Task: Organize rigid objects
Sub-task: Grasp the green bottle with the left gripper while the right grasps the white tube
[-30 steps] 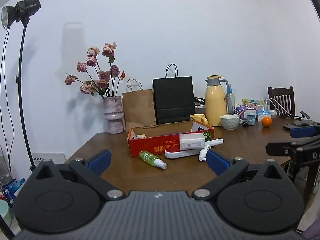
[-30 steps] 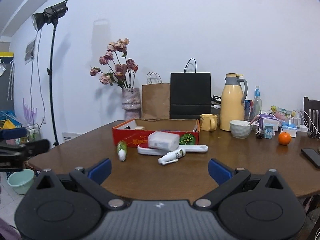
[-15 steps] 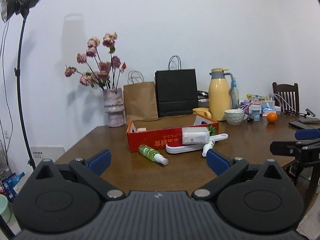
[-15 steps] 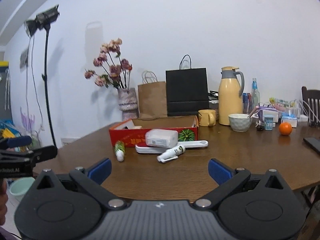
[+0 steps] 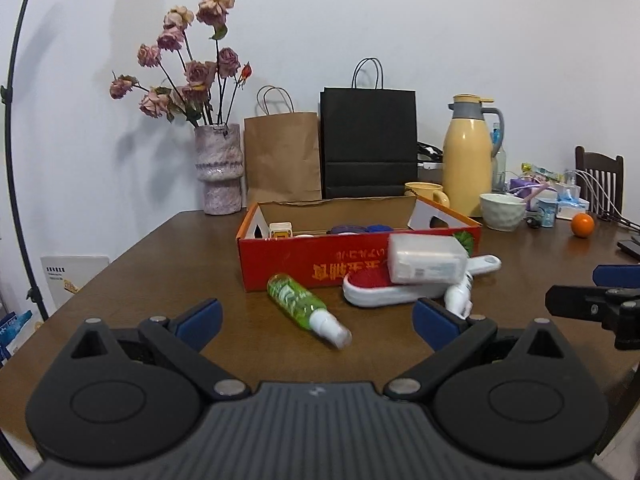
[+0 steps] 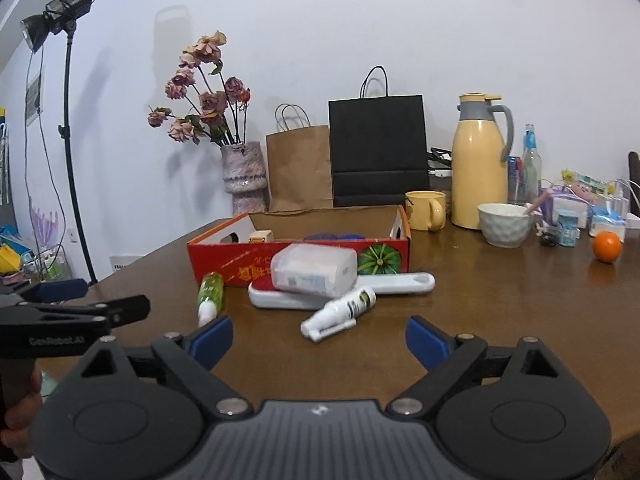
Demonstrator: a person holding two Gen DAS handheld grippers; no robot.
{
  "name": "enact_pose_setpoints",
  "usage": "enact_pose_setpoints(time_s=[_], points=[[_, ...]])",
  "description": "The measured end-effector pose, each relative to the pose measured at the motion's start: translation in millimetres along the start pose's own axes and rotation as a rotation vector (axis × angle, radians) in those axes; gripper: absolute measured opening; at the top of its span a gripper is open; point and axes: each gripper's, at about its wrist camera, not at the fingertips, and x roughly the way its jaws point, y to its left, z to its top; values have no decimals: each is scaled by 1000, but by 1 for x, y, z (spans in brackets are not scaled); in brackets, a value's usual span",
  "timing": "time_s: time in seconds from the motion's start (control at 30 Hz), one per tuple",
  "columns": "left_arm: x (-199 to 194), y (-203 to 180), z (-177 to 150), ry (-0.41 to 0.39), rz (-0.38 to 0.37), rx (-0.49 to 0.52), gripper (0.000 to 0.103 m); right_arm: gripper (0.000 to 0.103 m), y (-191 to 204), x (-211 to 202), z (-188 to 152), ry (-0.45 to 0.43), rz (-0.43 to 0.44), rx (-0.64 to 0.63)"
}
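A red cardboard box (image 5: 320,258) (image 6: 224,258) sits open on the brown table, with a few small items inside. In front of it lie a green spray bottle (image 5: 302,304) (image 6: 210,294), a white spray bottle (image 6: 340,314) (image 5: 458,296), a white-and-red lint brush (image 5: 372,288) (image 6: 392,282) and a clear plastic case (image 5: 426,260) (image 6: 314,268) resting on the brush. My left gripper (image 5: 316,320) is open and empty, just short of the green bottle. My right gripper (image 6: 316,340) is open and empty, just short of the white bottle.
A vase of dried roses (image 5: 220,168), a brown bag (image 5: 282,156) and a black bag (image 5: 368,142) stand behind the box. A yellow jug (image 5: 468,164), yellow mug (image 6: 426,210), bowl (image 6: 504,224), orange (image 6: 606,246) and small clutter fill the right. A light stand (image 6: 68,120) is left.
Both grippers have moved forward toward the table; the box and the objects before it look larger and closer. Both stay open.
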Motion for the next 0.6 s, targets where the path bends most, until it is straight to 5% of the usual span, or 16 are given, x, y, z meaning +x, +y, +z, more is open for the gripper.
enact_pose_setpoints(time_s=[0.2,0.43,0.53,0.6], points=[[57,13,17,48,-21,-40,103,88,-9,66,15,95,7,29],[133,23,23,232,-44,-32,94,78,-20,140,19,234,-19,100],[156,29,23,272,-26,-50,84,74,-20,163,17,276,-33,77],[167,34,22,298,-34,-77,61,52,-22,172,16,294,-43,63]])
